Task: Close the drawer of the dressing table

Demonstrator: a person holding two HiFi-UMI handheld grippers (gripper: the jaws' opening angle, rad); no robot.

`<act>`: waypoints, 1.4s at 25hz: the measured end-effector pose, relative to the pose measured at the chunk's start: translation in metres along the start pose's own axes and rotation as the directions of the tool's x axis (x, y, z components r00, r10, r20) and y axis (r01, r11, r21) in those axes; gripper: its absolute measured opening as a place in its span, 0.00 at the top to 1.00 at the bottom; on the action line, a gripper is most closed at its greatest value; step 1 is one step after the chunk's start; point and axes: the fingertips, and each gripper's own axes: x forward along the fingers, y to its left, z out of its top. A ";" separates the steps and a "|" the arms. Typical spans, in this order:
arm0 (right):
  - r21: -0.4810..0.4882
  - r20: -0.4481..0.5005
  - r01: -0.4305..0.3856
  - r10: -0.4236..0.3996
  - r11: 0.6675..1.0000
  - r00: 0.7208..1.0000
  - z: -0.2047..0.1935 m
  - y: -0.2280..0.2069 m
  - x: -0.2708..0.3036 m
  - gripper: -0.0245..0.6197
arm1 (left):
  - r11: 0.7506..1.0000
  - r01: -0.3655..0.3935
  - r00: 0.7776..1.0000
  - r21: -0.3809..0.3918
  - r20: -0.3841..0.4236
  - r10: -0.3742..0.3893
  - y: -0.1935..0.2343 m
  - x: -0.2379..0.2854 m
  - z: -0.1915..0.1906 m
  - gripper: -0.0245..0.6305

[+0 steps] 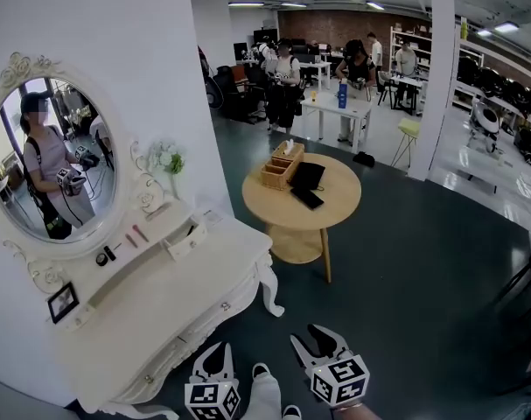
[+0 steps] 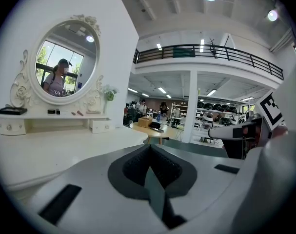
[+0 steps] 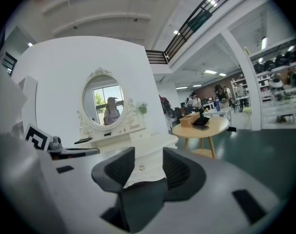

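Observation:
The white dressing table point(image 1: 208, 274) with its oval mirror point(image 1: 51, 160) stands at the left. Its front drawers, marked by a small knob point(image 1: 226, 305), look flush with the curved front. My left gripper point(image 1: 214, 357) hovers low in front of the table, and in the left gripper view the left gripper point(image 2: 148, 147) is shut with nothing in it. To its right, my right gripper point(image 1: 310, 338) is open and holds nothing. In the right gripper view, the drawer knob point(image 3: 141, 168) shows through the gap of the right gripper point(image 3: 148, 156), some way beyond the fingers.
A round wooden table point(image 1: 302, 201) with a wooden box and a dark tablet stands just past the dressing table's right end. A small drawer box point(image 1: 185, 240) and small items sit on the dressing table's shelf. People and desks fill the far room. Dark floor lies to the right.

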 end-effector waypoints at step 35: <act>-0.071 -0.050 -0.023 0.019 0.997 0.999 0.080 -0.017 0.290 0.69 | 0.997 -0.036 0.999 -0.072 0.009 0.037 0.185 0.215 0.077 0.96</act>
